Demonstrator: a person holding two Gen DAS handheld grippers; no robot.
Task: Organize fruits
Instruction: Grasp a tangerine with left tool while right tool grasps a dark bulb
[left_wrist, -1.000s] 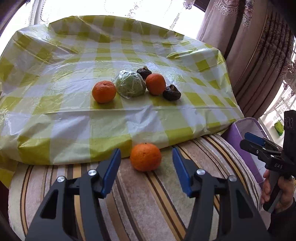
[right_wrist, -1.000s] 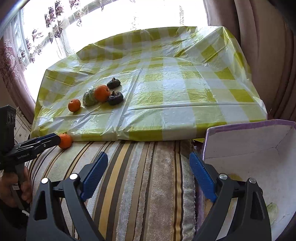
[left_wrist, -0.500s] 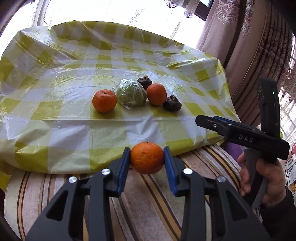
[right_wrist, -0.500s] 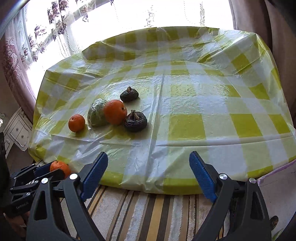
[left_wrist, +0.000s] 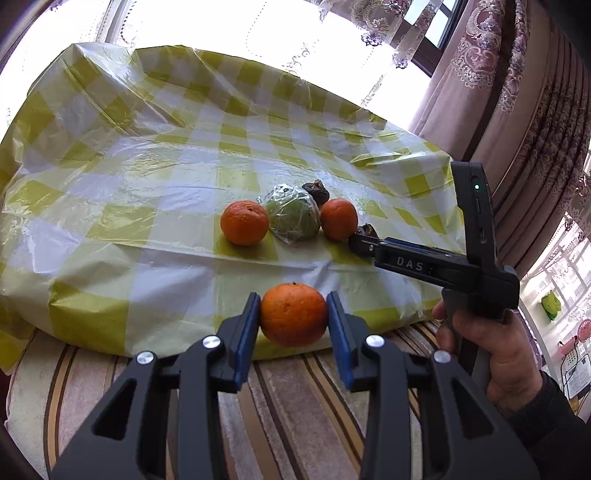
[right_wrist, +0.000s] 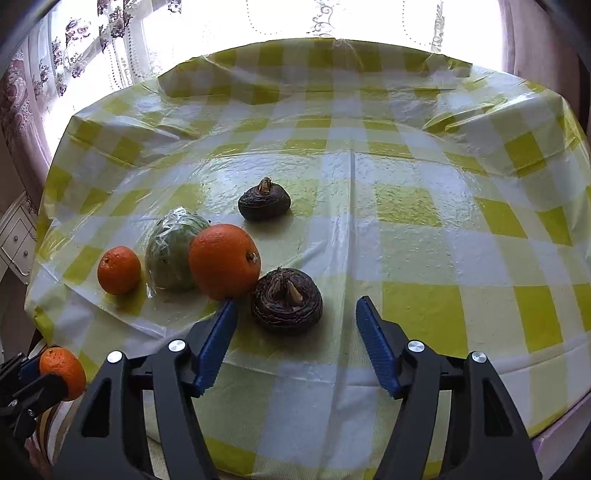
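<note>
On the left, my left claw (left_wrist: 293, 319) is closed on a small orange (left_wrist: 293, 314); both blue pads press its sides, and it hangs in front of the bench (left_wrist: 110, 177) edge, above the striped cushion (left_wrist: 288, 398).

Further in on the checked cloth lies the row of fruit: a second small orange (right_wrist: 119, 270), then the wrapped green fruit (right_wrist: 173, 254), then the large orange (right_wrist: 224, 261), which touches the wrapped one. Just beside the large orange, on its right, sits the near dark bulb (right_wrist: 287, 300), and the far dark bulb (right_wrist: 264, 200) lies behind, apart from the others.

My right claw (right_wrist: 293, 325) is wide open and holds nothing. The near dark bulb lies straight ahead of it, almost between the two fingertips, a little toward the left one. It is round and flat, with the stem up, so I see no long axis to match. The left fingertip (right_wrist: 226, 314) is very near the large orange, so I judge that closing here may push that orange. The right claw is clearly the nearer one to this bulb.
</note>
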